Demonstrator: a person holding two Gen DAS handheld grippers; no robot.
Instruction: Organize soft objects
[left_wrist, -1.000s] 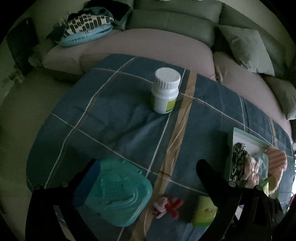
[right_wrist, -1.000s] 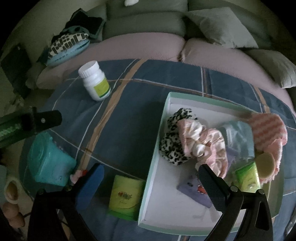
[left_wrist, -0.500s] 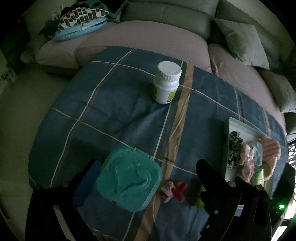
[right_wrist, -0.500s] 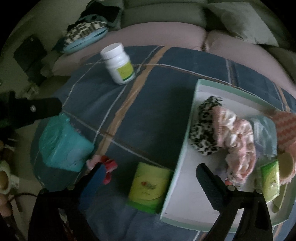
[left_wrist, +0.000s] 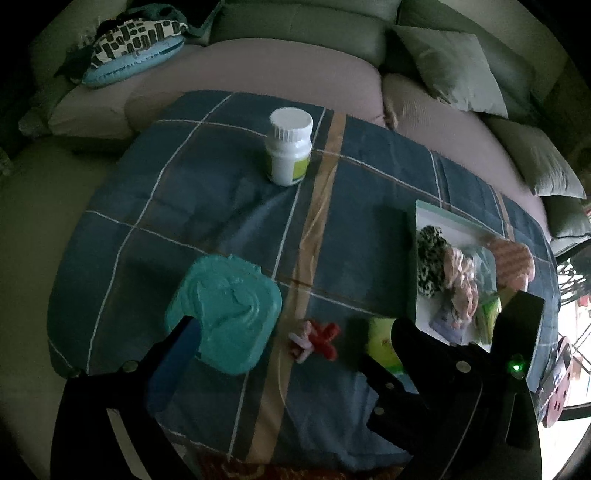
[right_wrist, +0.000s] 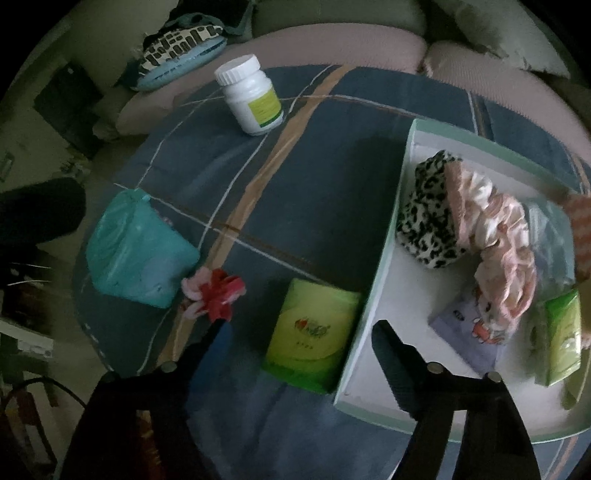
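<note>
Right gripper (right_wrist: 295, 332) closing, jaws astride green tissue pack (right_wrist: 312, 334) w/o pressing it; white tray (right_wrist: 373, 295) just right. Left gripper (left_wrist: 295, 332) spread wide, empty, above teal wipes pack (left_wrist: 225, 310) & red-pink hair clip (left_wrist: 314, 339).

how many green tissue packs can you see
2. One green rectangular plastic tissue pack lies on the blue plaid cloth beside the white tray; a second green pack is inside it. Others may be hidden under the scrunchies.

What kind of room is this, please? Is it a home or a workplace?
Most likely a home living room. A sofa with loose cushions stands behind a table under a plaid cloth, and a tray holds hair scrunchies.
</note>
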